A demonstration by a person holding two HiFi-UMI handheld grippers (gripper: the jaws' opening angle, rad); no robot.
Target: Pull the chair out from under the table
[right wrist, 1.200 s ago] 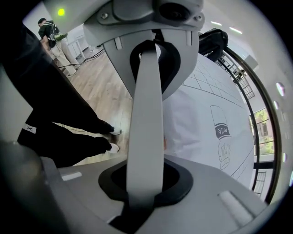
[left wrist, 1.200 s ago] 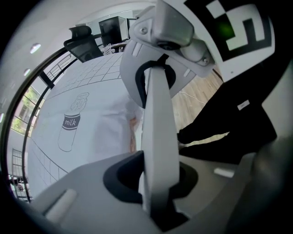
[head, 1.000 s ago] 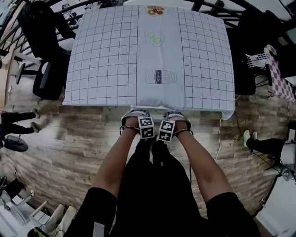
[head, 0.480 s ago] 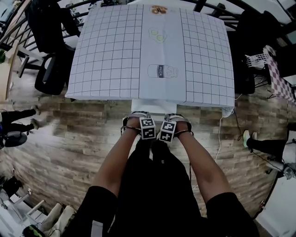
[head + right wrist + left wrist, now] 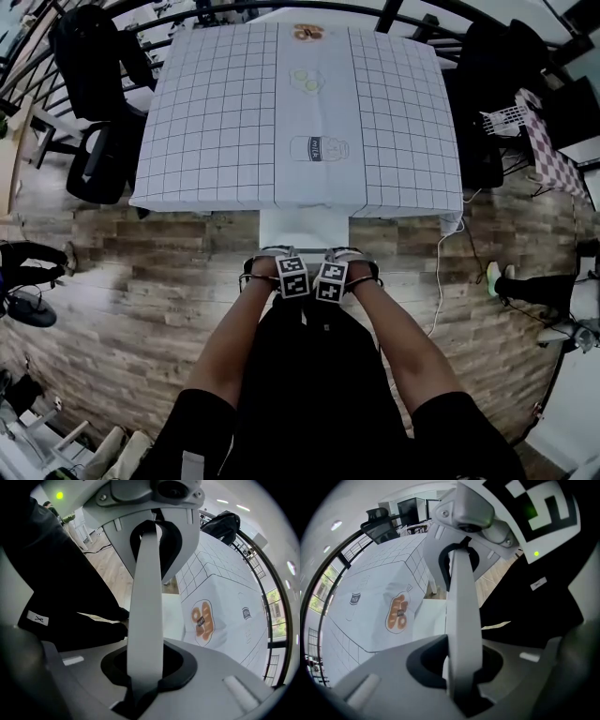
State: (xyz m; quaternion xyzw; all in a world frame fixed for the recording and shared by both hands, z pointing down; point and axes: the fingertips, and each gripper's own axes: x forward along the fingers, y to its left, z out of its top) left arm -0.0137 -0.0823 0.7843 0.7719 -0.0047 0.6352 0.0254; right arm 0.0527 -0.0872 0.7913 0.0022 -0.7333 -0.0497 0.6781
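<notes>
A white chair [image 5: 303, 228] stands partly out from under the table [image 5: 216, 122], which is covered by a white gridded cloth with drawings. Its seat shows between the table edge and my hands. Side by side on the chair's top rail [image 5: 461, 602], my left gripper [image 5: 275, 255] and right gripper [image 5: 344, 255] both point down. In the left gripper view the white rail runs through my left gripper [image 5: 459, 672] and on through the right gripper [image 5: 464, 531]. The right gripper view shows the rail [image 5: 146, 597] clamped in the right gripper [image 5: 145, 667]. Both are shut on the rail.
Black office chairs [image 5: 94, 112] stand at the table's left and a dark chair [image 5: 487, 112] at its right. A white cable [image 5: 441, 272] trails over the wooden floor on the right. Other people's feet show at far left [image 5: 28, 258] and far right [image 5: 525, 286].
Both grippers have drawn back from the table toward me, and the white chair seat has slid out from under the cloth's edge. The grips have not changed.
</notes>
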